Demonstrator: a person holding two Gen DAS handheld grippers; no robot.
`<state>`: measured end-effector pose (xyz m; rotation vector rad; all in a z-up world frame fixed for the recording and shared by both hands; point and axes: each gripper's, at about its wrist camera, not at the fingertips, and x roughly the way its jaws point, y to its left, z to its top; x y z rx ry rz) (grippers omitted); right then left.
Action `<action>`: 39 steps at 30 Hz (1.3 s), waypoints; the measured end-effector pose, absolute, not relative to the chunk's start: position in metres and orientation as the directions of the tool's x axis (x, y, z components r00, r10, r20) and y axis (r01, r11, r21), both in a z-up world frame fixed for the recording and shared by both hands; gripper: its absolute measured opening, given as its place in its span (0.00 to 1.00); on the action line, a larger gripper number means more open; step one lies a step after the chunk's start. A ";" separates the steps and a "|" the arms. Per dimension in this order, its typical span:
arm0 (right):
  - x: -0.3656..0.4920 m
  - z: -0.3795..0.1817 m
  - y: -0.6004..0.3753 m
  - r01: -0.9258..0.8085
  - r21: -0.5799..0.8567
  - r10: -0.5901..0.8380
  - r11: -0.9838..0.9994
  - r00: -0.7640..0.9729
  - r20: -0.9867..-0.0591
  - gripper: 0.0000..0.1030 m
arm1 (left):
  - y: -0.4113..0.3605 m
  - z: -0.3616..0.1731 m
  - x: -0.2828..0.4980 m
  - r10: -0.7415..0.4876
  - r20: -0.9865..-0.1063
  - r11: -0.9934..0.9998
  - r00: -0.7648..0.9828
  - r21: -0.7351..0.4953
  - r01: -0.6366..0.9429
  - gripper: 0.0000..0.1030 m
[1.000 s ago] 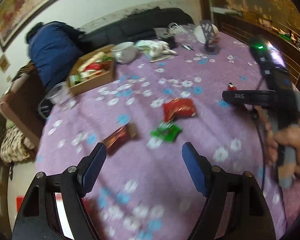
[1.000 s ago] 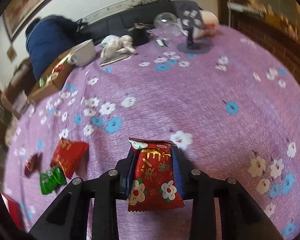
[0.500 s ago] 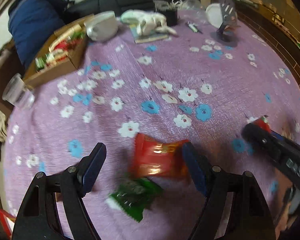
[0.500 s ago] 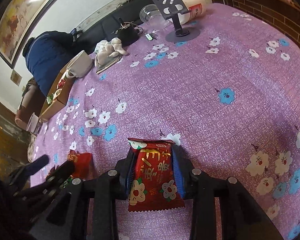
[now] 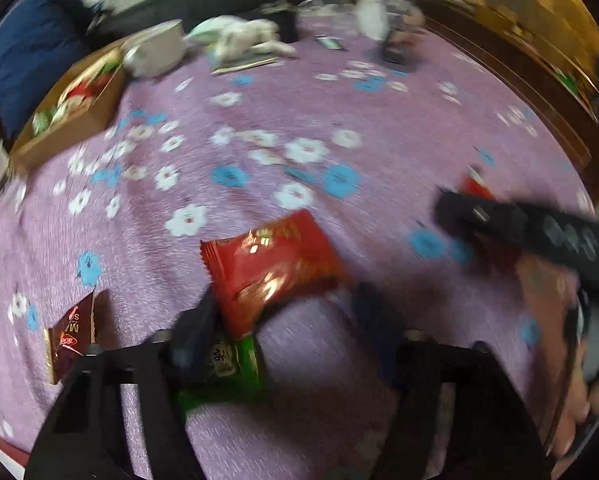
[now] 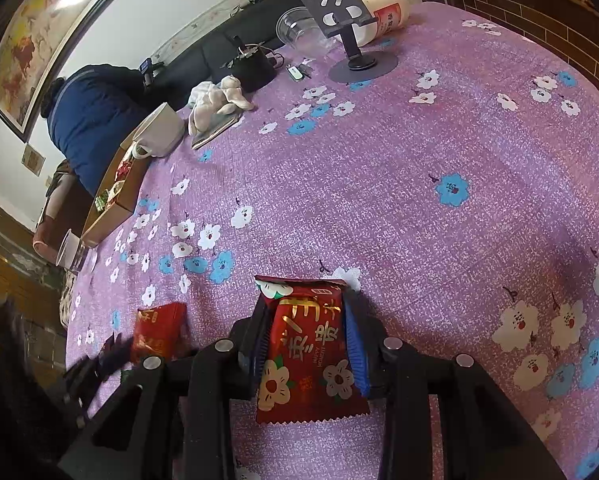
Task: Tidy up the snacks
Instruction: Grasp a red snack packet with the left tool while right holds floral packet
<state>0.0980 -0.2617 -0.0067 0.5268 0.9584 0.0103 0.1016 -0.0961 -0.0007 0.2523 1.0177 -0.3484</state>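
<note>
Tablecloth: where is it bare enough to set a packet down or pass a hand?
Bare: the broad middle of the tablecloth, between the cardboard box and the phone stand, and the near right side. Crowded: the far edge around the mug, and the loose packets by the left gripper.

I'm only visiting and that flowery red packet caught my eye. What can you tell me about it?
The red packet is a glossy foil snack pouch with gold characters, white flowers and the small words HAPPY MOMENT. Its top and bottom edges are crimped in a zigzag. It stands roughly upright and unopened, clamped at both sides between the blue pads of the right hand-held gripper, above the purple flowered tablecloth. Whether it touches the cloth cannot be seen.
</note>
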 end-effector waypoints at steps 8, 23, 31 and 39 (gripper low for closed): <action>0.098 -0.007 -0.261 0.218 0.432 0.234 0.875 0.589 -0.773 0.35 | -0.129 0.024 0.057 -0.235 -0.808 0.754 0.540 0.200 0.626 0.53; 0.099 -0.007 -0.259 0.211 0.415 0.223 0.885 0.590 -0.776 0.35 | -0.126 0.001 0.099 -0.182 -0.853 0.869 0.489 0.093 0.485 0.61; 0.100 -0.005 -0.253 0.193 0.359 0.184 0.913 0.591 -0.785 0.35 | -0.116 0.003 0.101 -0.269 -0.851 0.901 0.450 -0.057 0.430 0.57; 0.100 -0.005 -0.254 0.194 0.366 0.189 0.910 0.591 -0.784 0.35 | -0.109 0.009 0.111 -0.315 -0.852 0.917 0.417 -0.161 0.365 0.54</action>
